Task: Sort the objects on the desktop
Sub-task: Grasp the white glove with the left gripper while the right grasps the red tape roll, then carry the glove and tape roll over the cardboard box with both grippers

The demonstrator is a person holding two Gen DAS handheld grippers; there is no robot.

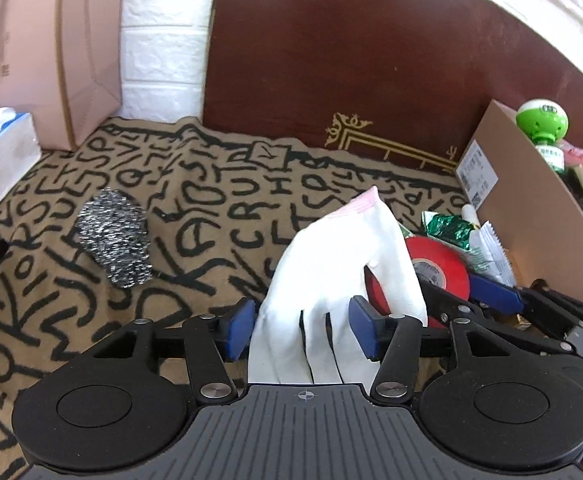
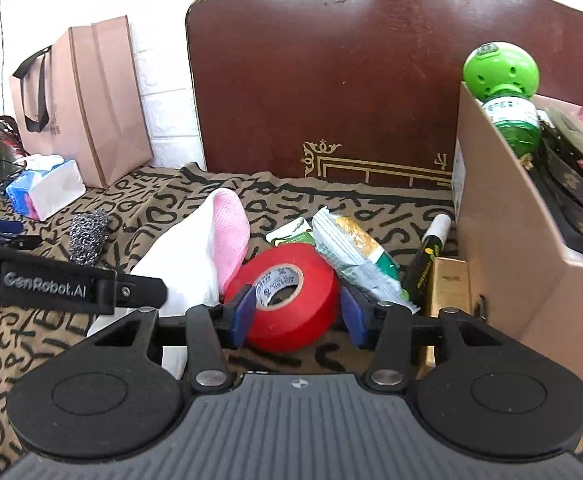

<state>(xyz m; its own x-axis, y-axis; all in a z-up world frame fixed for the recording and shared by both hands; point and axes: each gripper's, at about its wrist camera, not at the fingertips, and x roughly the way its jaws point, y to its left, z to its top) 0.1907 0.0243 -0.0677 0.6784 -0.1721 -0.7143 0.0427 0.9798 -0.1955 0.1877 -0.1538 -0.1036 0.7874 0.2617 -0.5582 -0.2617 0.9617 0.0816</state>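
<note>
1. Left gripper (image 1: 301, 330) straddles the white glove (image 1: 331, 276) on the lettered cloth (image 1: 195, 216); whether its pads bite, I can't tell.
2. Right gripper (image 2: 296, 312) is spread around the red tape roll (image 2: 287, 296), apparently not squeezing yet. Next: clamp it, then carry to the cardboard box (image 2: 503, 216).
3. Box contents are mostly cut off.

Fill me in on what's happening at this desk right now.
A person with a gripper in each hand is sorting clutter on a patterned cloth. The left gripper has a white glove standing between its pads, which do not clearly pinch it. The right gripper straddles a red tape roll, pads close on either side but not clearly gripping. A cardboard box on the right already holds several items.
</note>
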